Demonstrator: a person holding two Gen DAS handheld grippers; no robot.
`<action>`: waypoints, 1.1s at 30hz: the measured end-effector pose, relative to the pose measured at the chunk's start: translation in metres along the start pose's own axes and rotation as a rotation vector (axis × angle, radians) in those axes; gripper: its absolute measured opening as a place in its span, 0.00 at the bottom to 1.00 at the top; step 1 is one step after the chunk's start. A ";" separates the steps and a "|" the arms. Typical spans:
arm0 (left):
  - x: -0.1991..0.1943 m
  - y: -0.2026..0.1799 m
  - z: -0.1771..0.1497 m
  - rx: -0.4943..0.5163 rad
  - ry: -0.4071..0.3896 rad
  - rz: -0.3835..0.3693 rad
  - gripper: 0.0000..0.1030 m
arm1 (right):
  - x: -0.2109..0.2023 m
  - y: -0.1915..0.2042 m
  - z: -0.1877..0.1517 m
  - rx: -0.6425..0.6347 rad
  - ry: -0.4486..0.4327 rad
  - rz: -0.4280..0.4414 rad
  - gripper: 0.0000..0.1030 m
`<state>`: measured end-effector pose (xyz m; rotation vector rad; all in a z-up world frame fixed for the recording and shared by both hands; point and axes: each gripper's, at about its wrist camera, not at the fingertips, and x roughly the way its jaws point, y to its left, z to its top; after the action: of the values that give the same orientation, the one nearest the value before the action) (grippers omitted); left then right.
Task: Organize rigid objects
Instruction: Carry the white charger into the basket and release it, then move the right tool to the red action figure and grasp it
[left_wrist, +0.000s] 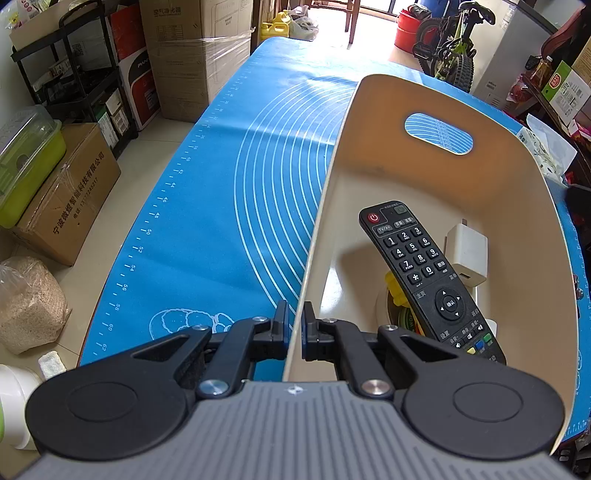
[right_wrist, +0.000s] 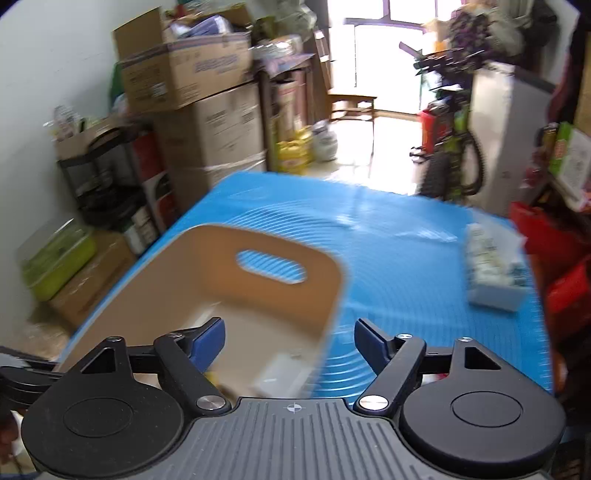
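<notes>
A cream bin (left_wrist: 388, 99) with a handle slot stands on the blue mat (left_wrist: 229, 206). My left gripper (left_wrist: 294, 325) is shut on the bin's near left wall, one pad on each side of it. Inside the bin lie a black remote (left_wrist: 424, 273), a white charger (left_wrist: 466, 254) and a yellow item (left_wrist: 395, 291) partly under the remote. In the blurred right wrist view my right gripper (right_wrist: 290, 347) is open above the bin (right_wrist: 207, 273), with nothing between its fingers. A white shape (right_wrist: 280, 373) shows on the bin floor there.
A tissue pack (right_wrist: 495, 269) lies on the mat (right_wrist: 406, 258) at the right. Cardboard boxes (left_wrist: 195, 55), a black shelf (left_wrist: 85, 74) and a green container (left_wrist: 26, 166) stand along the left of the table. A bicycle (left_wrist: 450, 44) stands beyond the far edge.
</notes>
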<state>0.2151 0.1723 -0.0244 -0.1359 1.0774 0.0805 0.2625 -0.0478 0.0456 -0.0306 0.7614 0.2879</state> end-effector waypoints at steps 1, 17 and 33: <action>0.000 0.000 0.000 0.000 0.000 0.000 0.08 | -0.002 -0.009 0.000 0.003 -0.004 -0.024 0.80; 0.000 0.000 0.000 0.001 0.000 0.002 0.08 | 0.047 -0.125 -0.053 -0.022 0.176 -0.227 0.80; -0.001 0.001 0.001 0.003 0.000 0.007 0.08 | 0.087 -0.159 -0.081 -0.078 0.253 -0.199 0.76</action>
<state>0.2153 0.1735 -0.0232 -0.1291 1.0781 0.0848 0.3105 -0.1893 -0.0846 -0.2179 0.9901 0.1249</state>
